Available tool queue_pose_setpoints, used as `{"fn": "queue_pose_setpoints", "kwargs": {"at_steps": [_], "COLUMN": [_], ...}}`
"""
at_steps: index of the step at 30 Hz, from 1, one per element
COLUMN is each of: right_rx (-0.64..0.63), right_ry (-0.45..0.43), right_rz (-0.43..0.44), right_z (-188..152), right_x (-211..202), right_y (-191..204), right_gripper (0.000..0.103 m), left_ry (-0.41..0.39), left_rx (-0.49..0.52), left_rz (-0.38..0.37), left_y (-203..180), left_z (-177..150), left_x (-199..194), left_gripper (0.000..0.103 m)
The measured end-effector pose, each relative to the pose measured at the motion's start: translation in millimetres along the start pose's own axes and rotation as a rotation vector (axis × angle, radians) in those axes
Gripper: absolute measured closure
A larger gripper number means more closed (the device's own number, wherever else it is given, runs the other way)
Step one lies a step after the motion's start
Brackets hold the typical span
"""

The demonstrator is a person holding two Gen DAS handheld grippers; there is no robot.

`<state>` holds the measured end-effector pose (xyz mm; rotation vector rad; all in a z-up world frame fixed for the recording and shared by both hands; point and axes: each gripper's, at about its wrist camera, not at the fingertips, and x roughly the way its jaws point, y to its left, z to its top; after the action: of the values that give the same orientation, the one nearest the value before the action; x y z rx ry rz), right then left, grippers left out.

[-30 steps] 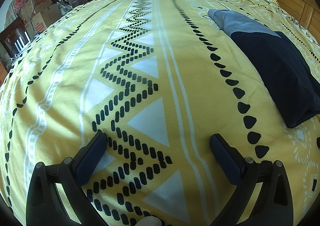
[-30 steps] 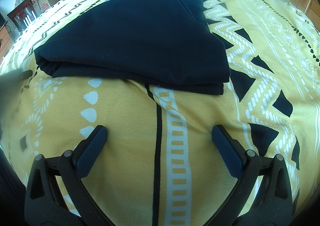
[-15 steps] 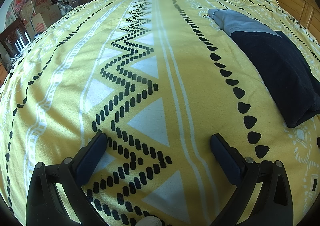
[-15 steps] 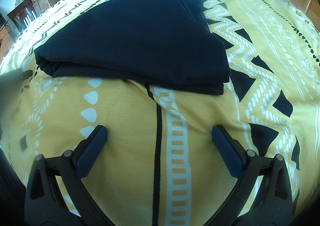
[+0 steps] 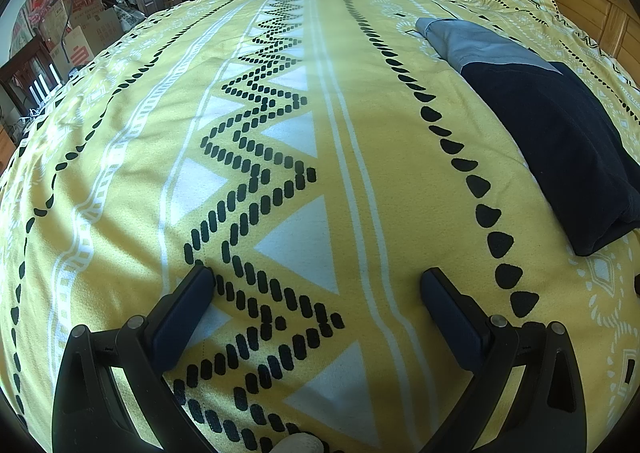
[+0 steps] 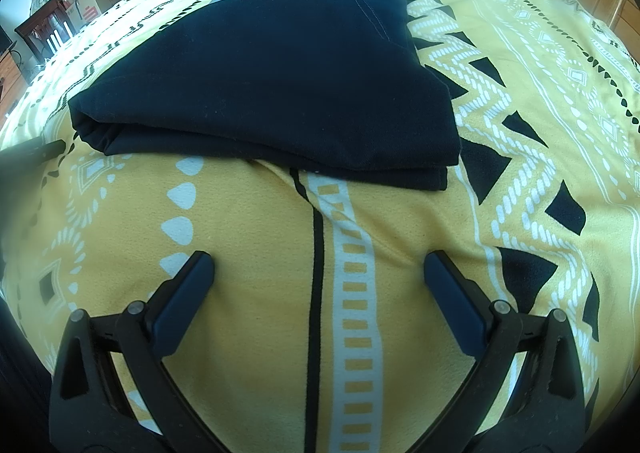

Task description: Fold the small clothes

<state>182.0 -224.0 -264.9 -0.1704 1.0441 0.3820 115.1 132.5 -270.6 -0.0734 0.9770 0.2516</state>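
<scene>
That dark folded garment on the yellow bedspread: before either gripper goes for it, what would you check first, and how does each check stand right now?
1. Left gripper open and empty: ok, jaws spread over bare bedspread.
2. Right gripper open and empty: ok, nothing between its fingers.
3. Dark garment in front of the right gripper: ok, it lies just ahead, apart from the fingertips.
4. Garment lying flat and folded: ok, stacked layers show along its near edge; a lighter grey part shows at the far end.
5. Fold neat at the far end: cannot tell, that end is barely in view.
6. Garment within the left gripper's line: not ok, it lies well off to the right.
</scene>
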Motion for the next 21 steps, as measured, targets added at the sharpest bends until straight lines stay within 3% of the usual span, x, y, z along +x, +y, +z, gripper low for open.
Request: {"fn": "queue_pose_setpoints", "kwargs": {"at_steps": [21], "right_rx": [0.0], "right_ry": [0.0], "right_rz": [0.0], "right_z": [0.2], "right_x": [0.1], "right_y": [-0.3], "right_gripper": [0.0], "left_ry": [0.0], "left_rx": [0.0], "left_rz": [0.001], "left_y": [-0.3], "left_z": [-0.2], "left_x": [0.0], "left_gripper": [0.0]}}
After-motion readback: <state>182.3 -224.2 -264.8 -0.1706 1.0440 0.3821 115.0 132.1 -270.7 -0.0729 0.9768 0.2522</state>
